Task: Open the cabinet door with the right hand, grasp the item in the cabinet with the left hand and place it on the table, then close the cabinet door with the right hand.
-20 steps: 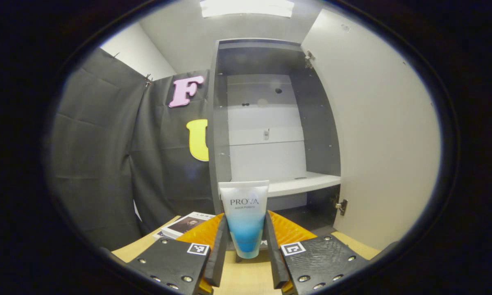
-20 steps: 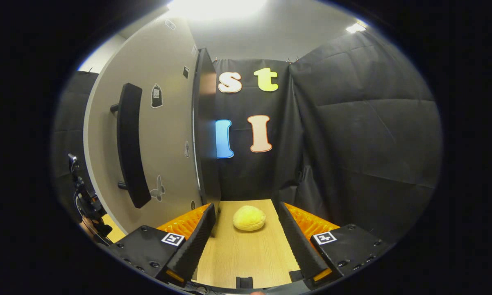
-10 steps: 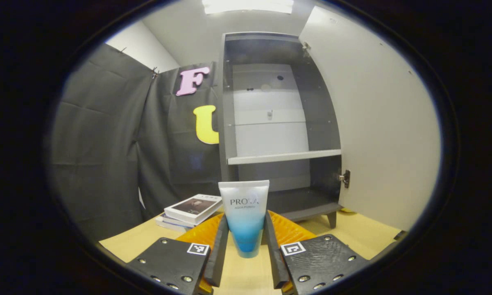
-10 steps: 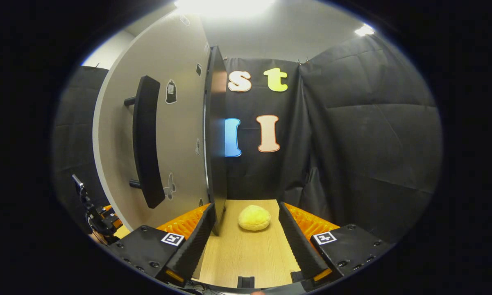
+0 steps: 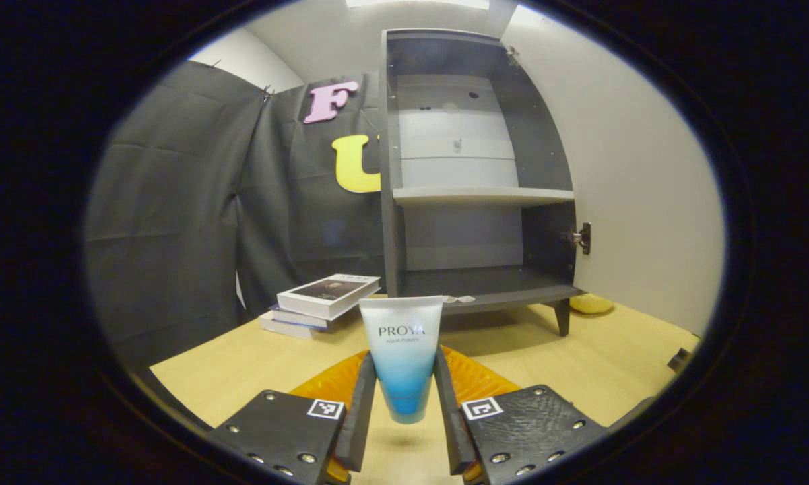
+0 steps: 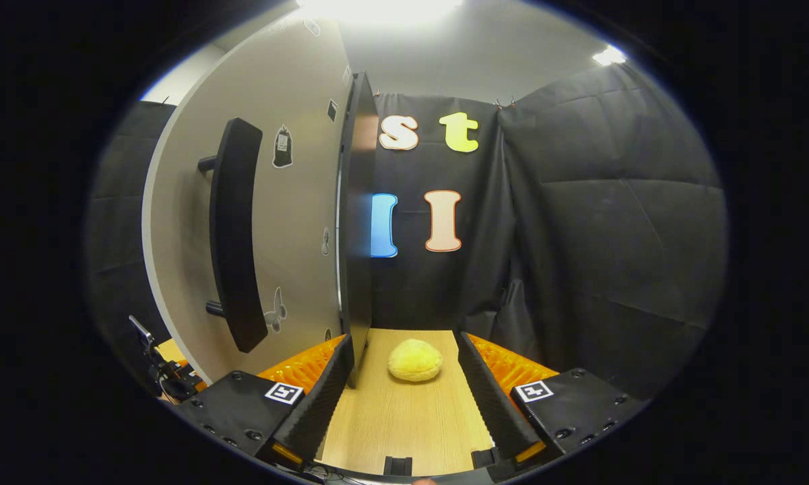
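Note:
A white and blue tube (image 5: 403,357) stands upright between the fingers of my left gripper (image 5: 403,412), which is shut on it, just above the wooden table (image 5: 242,357). Beyond it stands the dark cabinet (image 5: 478,195) with its pale door (image 5: 646,202) swung wide to the right; its white shelf (image 5: 481,195) is bare. In the right gripper view, my right gripper (image 6: 405,397) hangs open with nothing between its fingers, just right of the door's outer face (image 6: 289,222) and its black bar handle (image 6: 232,236). The other gripper (image 6: 168,377) shows low at the left.
A stack of books (image 5: 320,303) lies left of the cabinet. A yellow sponge-like lump (image 6: 414,359) rests on the table ahead of my right gripper, also seen as a yellow lump (image 5: 591,304) past the cabinet's leg. Small scraps (image 5: 458,298) lie on the cabinet floor.
My left gripper has drawn back and down from the cabinet with the tube, so more table shows. The right gripper has shifted only slightly beside the open door.

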Demonstrator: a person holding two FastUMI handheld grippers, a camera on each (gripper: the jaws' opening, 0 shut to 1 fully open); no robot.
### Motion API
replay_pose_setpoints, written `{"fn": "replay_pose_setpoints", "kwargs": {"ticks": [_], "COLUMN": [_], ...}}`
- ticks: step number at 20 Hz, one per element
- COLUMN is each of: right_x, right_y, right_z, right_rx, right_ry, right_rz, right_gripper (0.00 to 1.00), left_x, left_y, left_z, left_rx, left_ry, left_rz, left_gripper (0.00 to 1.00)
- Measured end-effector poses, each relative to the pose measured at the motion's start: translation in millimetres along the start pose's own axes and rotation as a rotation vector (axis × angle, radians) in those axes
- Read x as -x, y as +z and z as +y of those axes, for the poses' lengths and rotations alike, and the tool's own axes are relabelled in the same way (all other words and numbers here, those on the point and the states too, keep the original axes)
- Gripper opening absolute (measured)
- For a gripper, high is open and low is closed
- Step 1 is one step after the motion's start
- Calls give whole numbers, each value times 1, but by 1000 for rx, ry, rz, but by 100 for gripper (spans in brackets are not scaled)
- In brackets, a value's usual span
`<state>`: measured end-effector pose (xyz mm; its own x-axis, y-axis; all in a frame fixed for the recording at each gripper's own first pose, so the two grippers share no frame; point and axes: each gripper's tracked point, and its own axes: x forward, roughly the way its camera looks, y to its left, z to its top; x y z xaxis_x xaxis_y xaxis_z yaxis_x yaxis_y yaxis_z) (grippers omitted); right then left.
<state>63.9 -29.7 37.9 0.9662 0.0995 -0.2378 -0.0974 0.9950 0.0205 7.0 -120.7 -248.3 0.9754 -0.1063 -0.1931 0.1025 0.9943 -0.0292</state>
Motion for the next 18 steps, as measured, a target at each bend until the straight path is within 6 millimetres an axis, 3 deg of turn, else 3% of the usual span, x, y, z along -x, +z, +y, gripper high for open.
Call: {"fn": "replay_pose_setpoints", "kwargs": {"ticks": [6,7,18], "right_x": [-5,-6,-15], "right_y": [-1,1,-6], "right_z": [6,4,5], "right_rx": [34,37,18], "right_ry": [9,8,18], "right_rz": [16,11,13], "right_gripper": [94,99,99], "left_x": [4,6,36], "left_y": [-41,-45,-82], "left_z": [-3,-3,-5], "left_rx": [23,25,11], "left_ry": [20,20,36], "left_rz": [69,78,153], "left_gripper": [50,49,49]}}
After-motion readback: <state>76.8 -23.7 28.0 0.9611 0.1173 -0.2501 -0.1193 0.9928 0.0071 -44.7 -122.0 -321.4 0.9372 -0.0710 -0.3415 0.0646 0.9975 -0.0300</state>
